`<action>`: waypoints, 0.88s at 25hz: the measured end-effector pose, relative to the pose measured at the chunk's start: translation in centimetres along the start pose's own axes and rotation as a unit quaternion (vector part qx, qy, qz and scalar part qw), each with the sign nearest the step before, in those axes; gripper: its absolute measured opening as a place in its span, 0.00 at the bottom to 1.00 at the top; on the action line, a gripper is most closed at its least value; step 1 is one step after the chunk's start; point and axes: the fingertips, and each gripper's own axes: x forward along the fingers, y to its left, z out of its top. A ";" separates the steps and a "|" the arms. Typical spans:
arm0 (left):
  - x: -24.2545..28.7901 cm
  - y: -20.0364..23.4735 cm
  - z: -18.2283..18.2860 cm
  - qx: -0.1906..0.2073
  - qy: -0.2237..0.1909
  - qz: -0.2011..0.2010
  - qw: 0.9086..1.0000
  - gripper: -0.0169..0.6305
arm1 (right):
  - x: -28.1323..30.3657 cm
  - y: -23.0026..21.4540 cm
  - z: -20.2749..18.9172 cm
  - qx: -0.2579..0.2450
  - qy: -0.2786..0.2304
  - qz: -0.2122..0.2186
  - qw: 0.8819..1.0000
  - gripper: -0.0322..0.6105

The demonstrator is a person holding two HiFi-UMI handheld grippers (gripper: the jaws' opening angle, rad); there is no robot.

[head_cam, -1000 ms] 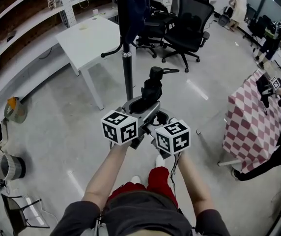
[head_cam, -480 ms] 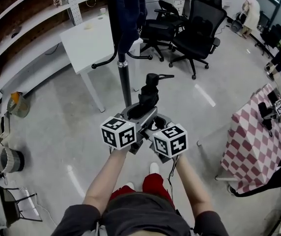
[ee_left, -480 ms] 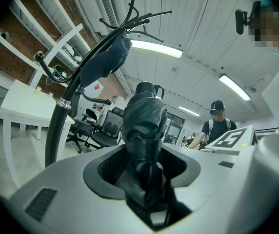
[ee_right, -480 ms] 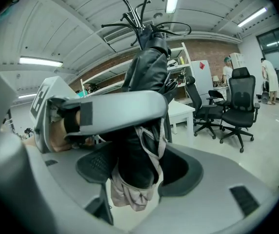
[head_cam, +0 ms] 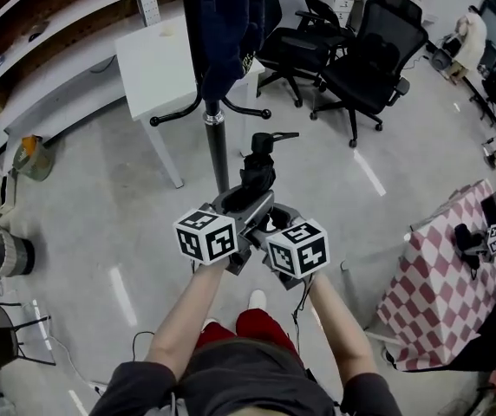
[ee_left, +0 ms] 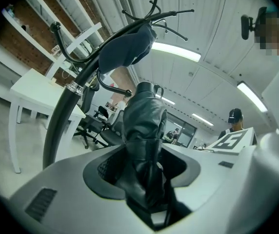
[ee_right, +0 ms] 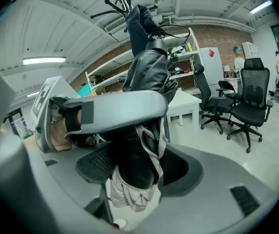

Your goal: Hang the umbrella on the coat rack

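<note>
A folded black umbrella [head_cam: 257, 173] sticks out forward from between my two grippers, its hooked handle [head_cam: 270, 137] at the far end. My left gripper [head_cam: 241, 203] and right gripper [head_cam: 270, 218] sit side by side, both shut on the umbrella's body. In the left gripper view the black fabric [ee_left: 145, 140] fills my left gripper [ee_left: 144, 177]. In the right gripper view the umbrella [ee_right: 147, 87] and a pale strap [ee_right: 129, 194] sit in my right gripper [ee_right: 138, 167]. The coat rack's black pole [head_cam: 218, 150] stands just beyond the handle, with a dark garment [head_cam: 226, 16] and curved hooks [head_cam: 172, 116] above.
A white table [head_cam: 157, 59] stands behind the rack to the left. Black office chairs [head_cam: 369, 59] are at the back right. A checkered cloth-covered table [head_cam: 434, 271] is at the right, with people near it. Shelves and floor clutter [head_cam: 5, 254] line the left.
Both grippers have come forward with the umbrella toward the coat rack; the pole and garment now stand closer and larger. The grip on the umbrella is unchanged.
</note>
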 end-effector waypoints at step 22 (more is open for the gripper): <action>2.9 3.9 0.3 -0.094 -0.029 0.052 0.994 0.35 | 2.0 -3.3 0.4 -0.016 0.072 0.050 0.996 0.47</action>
